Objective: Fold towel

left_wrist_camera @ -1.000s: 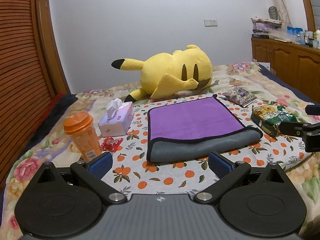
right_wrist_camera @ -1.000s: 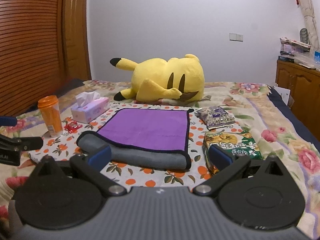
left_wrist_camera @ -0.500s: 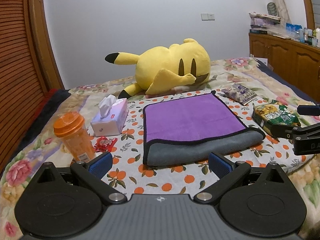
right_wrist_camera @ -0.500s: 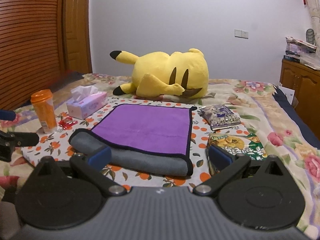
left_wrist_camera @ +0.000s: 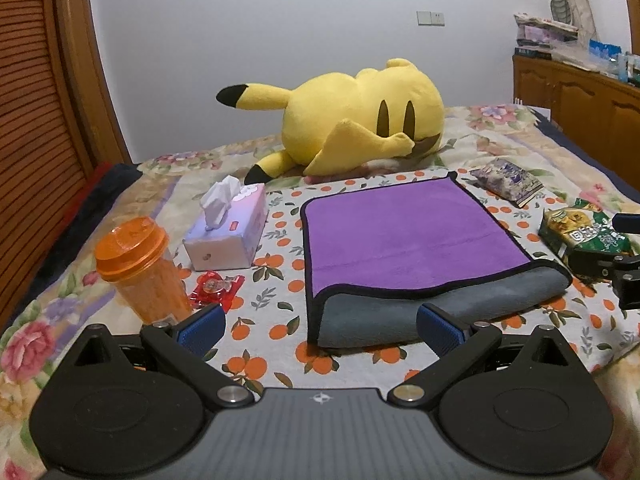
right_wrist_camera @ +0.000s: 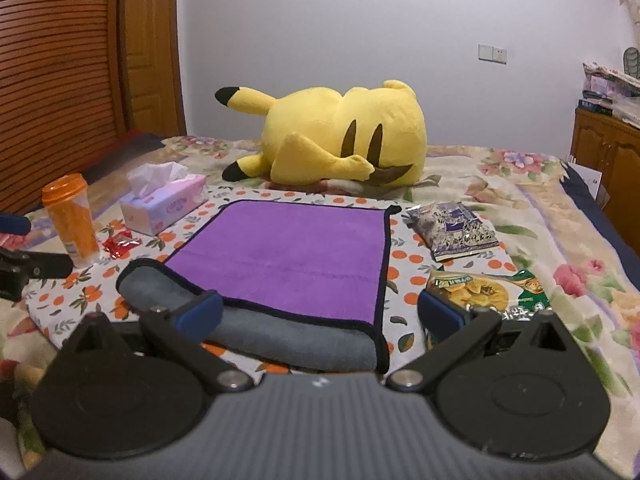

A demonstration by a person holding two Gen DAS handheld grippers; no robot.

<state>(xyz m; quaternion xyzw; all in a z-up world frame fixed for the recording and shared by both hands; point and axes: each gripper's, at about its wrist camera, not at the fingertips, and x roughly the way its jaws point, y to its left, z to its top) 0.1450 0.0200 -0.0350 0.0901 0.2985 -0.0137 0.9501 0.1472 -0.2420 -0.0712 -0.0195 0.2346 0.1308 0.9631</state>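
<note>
A towel (left_wrist_camera: 404, 236) lies on the orange-print cloth on the bed, purple side up with black trim, its grey underside rolled along the near edge (left_wrist_camera: 440, 308). It also shows in the right wrist view (right_wrist_camera: 288, 248). My left gripper (left_wrist_camera: 318, 324) is open and empty, just before the towel's near left corner. My right gripper (right_wrist_camera: 320, 314) is open and empty, over the towel's near right corner. The right gripper's tip shows at the right edge of the left wrist view (left_wrist_camera: 612, 268).
A yellow plush toy (left_wrist_camera: 360, 120) lies behind the towel. A tissue box (left_wrist_camera: 228, 236), an orange cup (left_wrist_camera: 140, 268) and a red wrapper (left_wrist_camera: 216, 288) sit left of it. Two snack bags (right_wrist_camera: 452, 228) (right_wrist_camera: 488, 292) lie to its right. A wooden cabinet (left_wrist_camera: 580, 88) stands at far right.
Both grippers have moved forward toward the towel's near edge and lowered slightly. Both stay open. The towel has not moved.
</note>
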